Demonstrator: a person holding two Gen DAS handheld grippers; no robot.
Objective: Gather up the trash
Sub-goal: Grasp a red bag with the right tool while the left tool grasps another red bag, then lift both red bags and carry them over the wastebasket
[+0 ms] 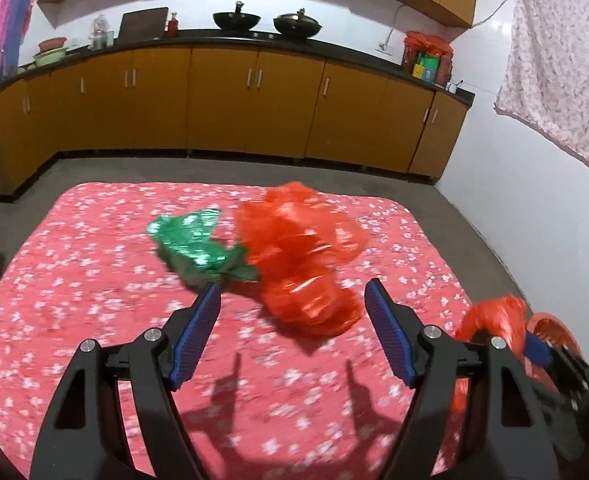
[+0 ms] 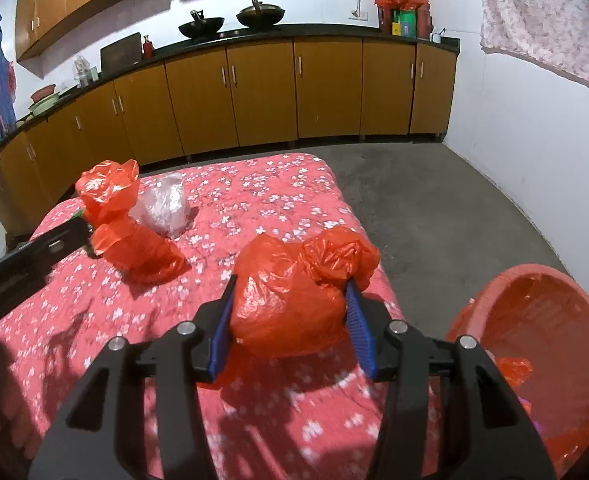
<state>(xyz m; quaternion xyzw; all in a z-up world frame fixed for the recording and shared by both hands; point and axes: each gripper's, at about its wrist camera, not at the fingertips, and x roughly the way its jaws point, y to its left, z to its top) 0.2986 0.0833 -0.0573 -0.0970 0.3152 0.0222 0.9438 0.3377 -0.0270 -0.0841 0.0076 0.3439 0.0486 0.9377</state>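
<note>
A low table under a red flowered cloth [image 1: 74,280] [image 2: 278,184] carries the trash. In the right wrist view my right gripper [image 2: 291,284] is shut on a crumpled red plastic bag [image 2: 286,308], both blue pads pressing its sides. The left wrist view shows my left gripper [image 1: 293,292] open, its tips just short of a second crumpled red bag [image 1: 302,256] [image 2: 134,244]. A green foil wrapper [image 1: 190,240] lies touching that bag's left side, by the left fingertip. Behind it rests a clear plastic bag [image 2: 166,204]. The right gripper with its bag [image 1: 490,316] also shows at the lower right there.
A red plastic basin [image 2: 506,280] stands on the grey floor right of the table, with some red plastic inside. Orange kitchen cabinets [image 1: 254,108] line the far wall. A white wall with a hanging flowered cloth [image 1: 554,80] is at the right.
</note>
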